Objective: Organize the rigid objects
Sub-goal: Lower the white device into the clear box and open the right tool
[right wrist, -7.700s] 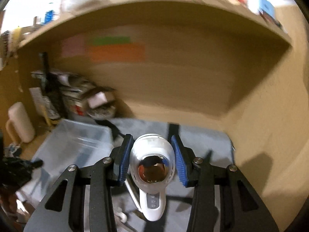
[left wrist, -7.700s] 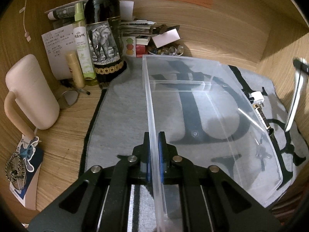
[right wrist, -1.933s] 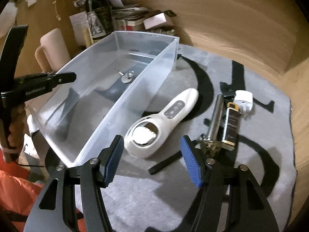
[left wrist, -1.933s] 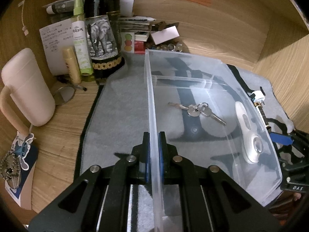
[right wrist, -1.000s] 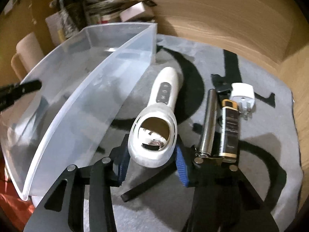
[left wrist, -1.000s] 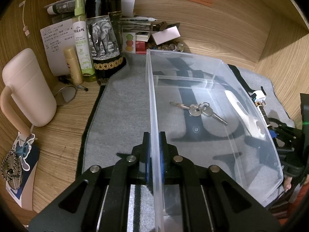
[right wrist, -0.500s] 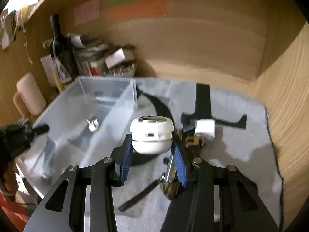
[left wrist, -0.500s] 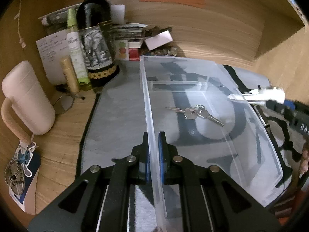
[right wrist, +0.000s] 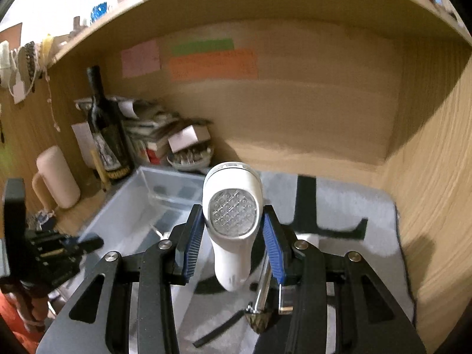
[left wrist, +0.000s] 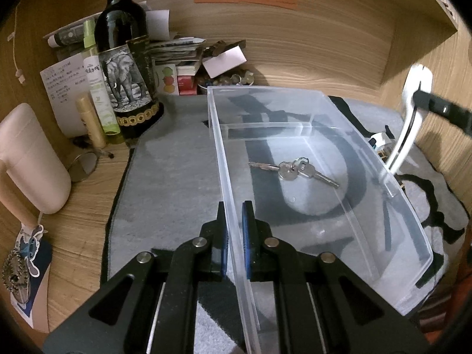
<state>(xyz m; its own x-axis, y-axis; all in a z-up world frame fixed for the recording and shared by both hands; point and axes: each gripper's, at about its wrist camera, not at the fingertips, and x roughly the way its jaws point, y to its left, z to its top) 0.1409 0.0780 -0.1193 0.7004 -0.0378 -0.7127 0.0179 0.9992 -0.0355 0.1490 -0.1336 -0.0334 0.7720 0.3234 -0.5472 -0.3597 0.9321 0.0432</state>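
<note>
My left gripper (left wrist: 234, 236) is shut on the near left wall of a clear plastic bin (left wrist: 413, 224) that stands on a grey mat. A bunch of keys (left wrist: 295, 169) lies inside the bin. My right gripper (right wrist: 233, 244) is shut on a white handheld device (right wrist: 233, 209) and holds it raised above the mat, right of the bin (right wrist: 141, 203). The device also shows in the left wrist view (left wrist: 410, 118), hanging beside the bin's right wall. A silver tube (right wrist: 264, 286) and a gold-capped black item (right wrist: 284, 303) lie on the mat under the right gripper.
A wine bottle (left wrist: 125, 59), a spray bottle (left wrist: 98, 85), a pink mug (left wrist: 32, 159) and stacked papers (left wrist: 177, 53) crowd the back left. A white plug (left wrist: 380, 140) lies right of the bin. Wooden walls close in behind and on the right.
My right gripper closed on the white device lying on the mat and lifted it, tilting it upright. The left gripper kept its hold on the bin wall.
</note>
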